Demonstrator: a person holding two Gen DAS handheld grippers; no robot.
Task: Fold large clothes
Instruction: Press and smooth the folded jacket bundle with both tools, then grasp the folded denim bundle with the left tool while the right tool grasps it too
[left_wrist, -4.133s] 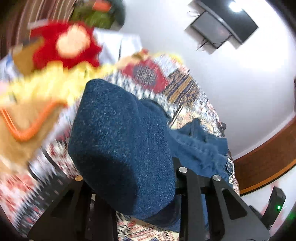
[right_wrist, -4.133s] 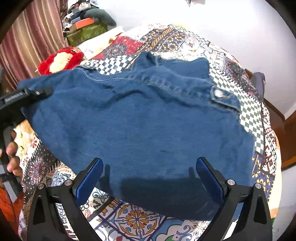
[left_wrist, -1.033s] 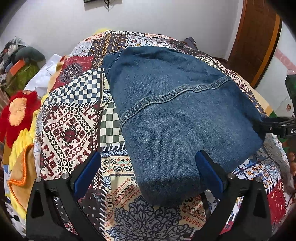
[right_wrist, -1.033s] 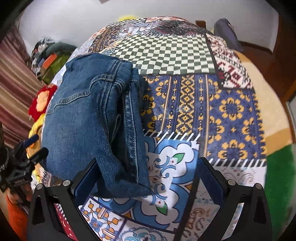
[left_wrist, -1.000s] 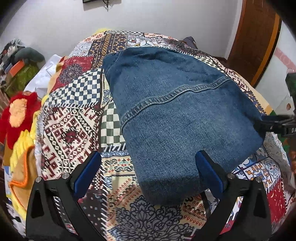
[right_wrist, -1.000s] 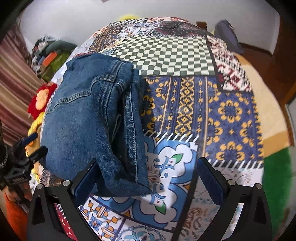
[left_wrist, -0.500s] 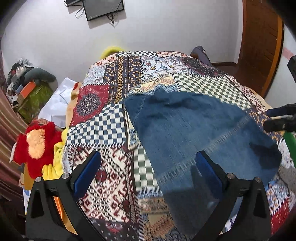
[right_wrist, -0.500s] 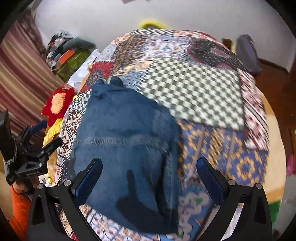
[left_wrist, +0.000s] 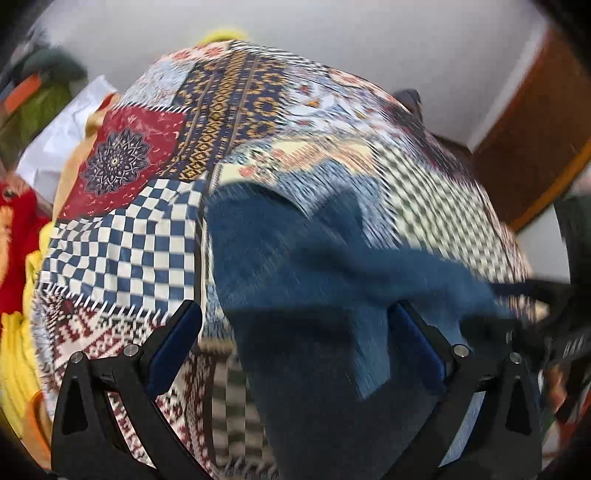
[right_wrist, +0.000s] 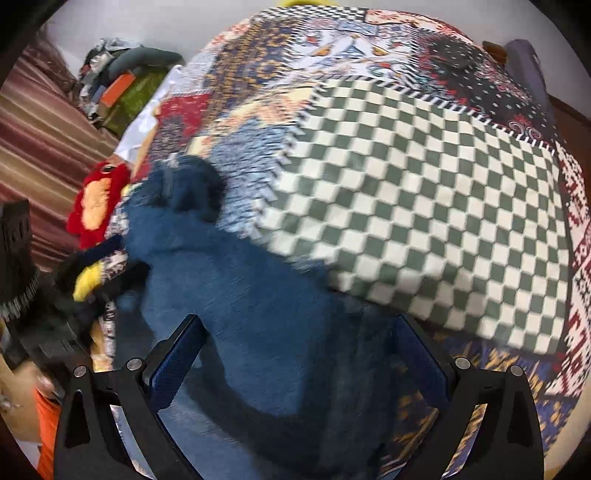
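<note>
A folded blue denim jacket (left_wrist: 325, 280) lies on the patchwork quilt (left_wrist: 122, 236) of the bed, blurred by motion. My left gripper (left_wrist: 295, 339) is open and empty, its blue pads spread just above the jacket's near end. The jacket also shows in the right wrist view (right_wrist: 258, 306). My right gripper (right_wrist: 299, 350) is open and empty above the jacket's near end, with the green checked patch (right_wrist: 424, 221) of the quilt to its right. The right gripper shows at the far right of the left wrist view (left_wrist: 554, 325), the left gripper at the left of the right wrist view (right_wrist: 92, 280).
A red and yellow plush toy (right_wrist: 96, 199) and yellow fabric (left_wrist: 14, 332) lie off the bed's left side. Piled clutter with a green bag (right_wrist: 129, 96) stands by the striped curtain (right_wrist: 40, 136). A wooden door (left_wrist: 532, 133) is at the right, a white wall behind.
Both grippers have let go of the jacket, pulled back and risen, then dropped low again towards its near end. The jacket lies folded; both views are now blurred by motion.
</note>
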